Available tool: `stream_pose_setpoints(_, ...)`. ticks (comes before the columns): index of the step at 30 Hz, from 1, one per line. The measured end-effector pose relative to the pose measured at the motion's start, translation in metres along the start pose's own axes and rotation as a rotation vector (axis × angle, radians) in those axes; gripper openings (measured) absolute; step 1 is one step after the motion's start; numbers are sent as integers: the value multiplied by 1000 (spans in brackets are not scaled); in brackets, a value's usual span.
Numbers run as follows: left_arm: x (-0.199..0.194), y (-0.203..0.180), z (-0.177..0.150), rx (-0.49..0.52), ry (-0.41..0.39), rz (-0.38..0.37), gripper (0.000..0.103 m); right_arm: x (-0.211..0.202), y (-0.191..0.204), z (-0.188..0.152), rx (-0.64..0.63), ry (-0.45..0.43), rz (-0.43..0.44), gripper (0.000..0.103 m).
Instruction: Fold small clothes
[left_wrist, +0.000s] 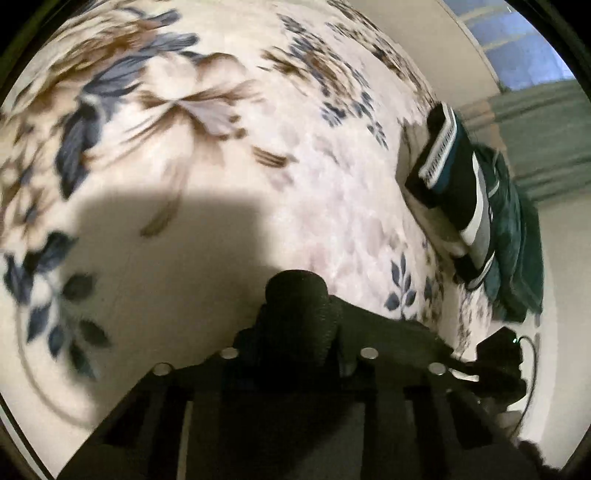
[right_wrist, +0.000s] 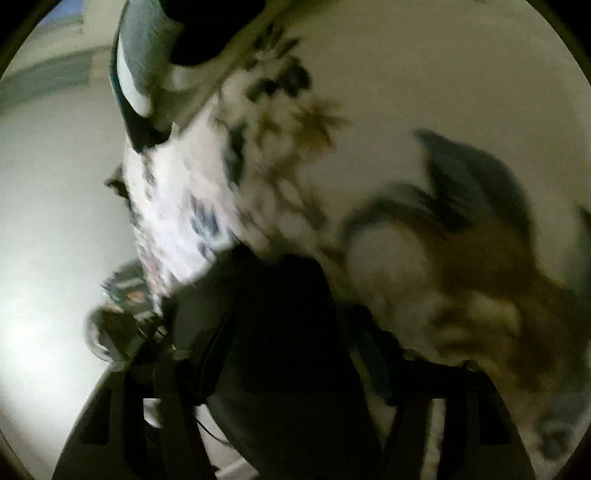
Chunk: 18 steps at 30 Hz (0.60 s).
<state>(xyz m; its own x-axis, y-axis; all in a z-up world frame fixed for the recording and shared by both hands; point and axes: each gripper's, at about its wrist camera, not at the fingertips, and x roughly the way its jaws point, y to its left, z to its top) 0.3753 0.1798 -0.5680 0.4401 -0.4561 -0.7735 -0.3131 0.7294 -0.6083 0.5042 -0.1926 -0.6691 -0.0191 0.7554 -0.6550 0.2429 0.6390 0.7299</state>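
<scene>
Left wrist: fuzzy floral blanket

The left gripper is matte black throughout, its two fingers ending in one rounded, finely ribbed dark tip. Behind those fingers runs a flat black crossbar carrying four round silver studs in a row. Further back, black rails slope away on both sides. Right of the fingers sits a small black box with a green light and a thin dark cable. The right gripper shows blurred: black, blocky, with similar rails.
</scene>
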Motion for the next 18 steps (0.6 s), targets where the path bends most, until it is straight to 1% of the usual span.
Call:
stream_pose_setpoints(1,-2,4,0,-25,-5,-16,22,-6,4,1,-3,-40,-8,11)
stream_pose_setpoints(2,-3,10,1,-59,-10,-32,22,-12,8,1,-14,-75,-6,9)
stream_pose_setpoints(3,-4,14,1,-78,-12,-46,22,-17,11,2,-20,-98,-21,8)
stream_pose_setpoints(4,-3,13,2,-74,-10,-50,22,-19,12,4,-32,-95,-36,8)
stream_pose_setpoints(6,0,12,4,-67,6,-48,23,-7,13,7,-36,-33,-80,9)
stream_pose_setpoints(7,0,11,5,-72,15,-55,29,-6,10,8,-27,2,-100,10)
stream_pose_setpoints(8,-2,11,5,-80,25,-56,37,-10,7,7,-4,24,-108,23)
stream_pose_setpoints(9,-7,10,4,-84,28,-46,36,-18,3,4,16,33,-144,39)
stream_pose_setpoints(10,-16,7,0,-73,22,-38,37,-28,0,-1,20,28,-171,44)
stream_pose_setpoints(11,-22,5,-2,-66,18,-33,44,-39,-2,-12,24,18,-187,48)
stream_pose_setpoints(12,-29,3,-7,-53,12,-17,51,-50,-6,-23,34,19,-187,50)
stream_pose_setpoints(13,-40,1,-15,-36,3,3,63,-60,-15,-40,61,33,-186,50)
stream_pose_setpoints(14,-47,1,-21,-34,-7,10,66,-66,-22,-54,86,44,-183,50)
stream_pose_setpoints(15,-56,2,-31,-34,-8,22,66,-71,-32,-71,123,58,-181,50)
stream_pose_setpoints(17,-67,5,-49,-30,-2,59,66,-70,-50,-95,183,78,-158,50)
stream_pose_setpoints(18,-70,7,-58,-26,4,76,66,-63,-57,-105,210,94,-142,50)
